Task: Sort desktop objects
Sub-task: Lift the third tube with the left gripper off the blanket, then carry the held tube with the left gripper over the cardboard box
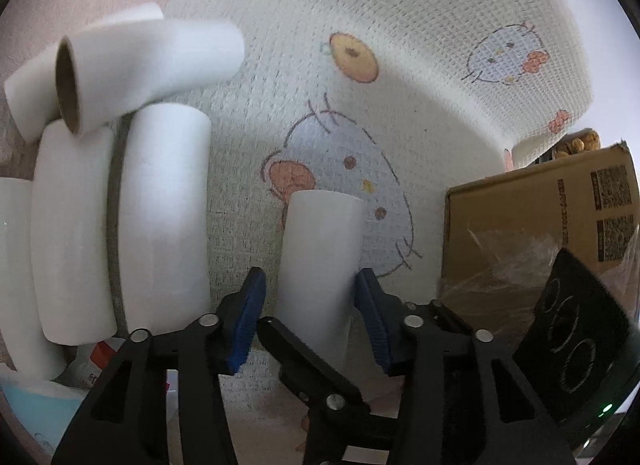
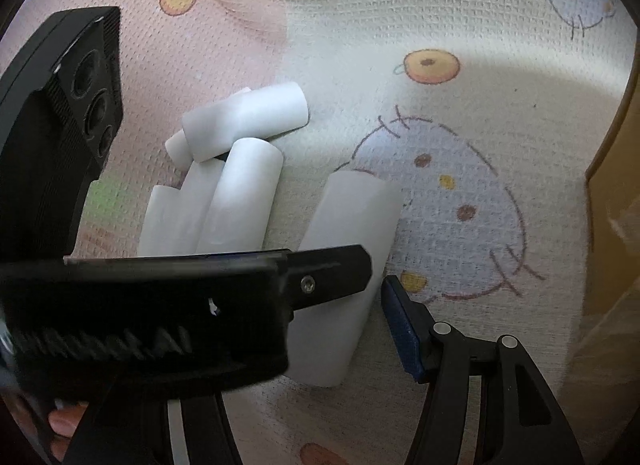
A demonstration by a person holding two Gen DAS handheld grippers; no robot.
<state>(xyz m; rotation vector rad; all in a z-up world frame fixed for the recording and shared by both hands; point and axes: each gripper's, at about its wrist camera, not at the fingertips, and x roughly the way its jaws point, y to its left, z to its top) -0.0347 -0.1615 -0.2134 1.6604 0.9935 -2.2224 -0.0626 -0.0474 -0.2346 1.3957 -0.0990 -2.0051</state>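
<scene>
A white roll [image 1: 320, 265] lies on the patterned cloth between the blue pads of my left gripper [image 1: 310, 305]. The jaws stand open around its near end, the right pad close to it. The same roll shows in the right wrist view [image 2: 344, 265], partly under the left gripper's black body [image 2: 160, 313]. A pile of several white rolls [image 1: 120, 185] lies to the left, one with a brown cardboard core on top; it also shows in the right wrist view [image 2: 236, 169]. Only one blue pad [image 2: 400, 329] of my right gripper shows, beside the roll; the other is hidden.
A cardboard box [image 1: 540, 233] with crinkled plastic stands at the right, its edge also in the right wrist view [image 2: 616, 205]. The right gripper's black body [image 1: 572, 345] is in front of it. A cartoon-printed cloth [image 1: 400, 85] covers the surface.
</scene>
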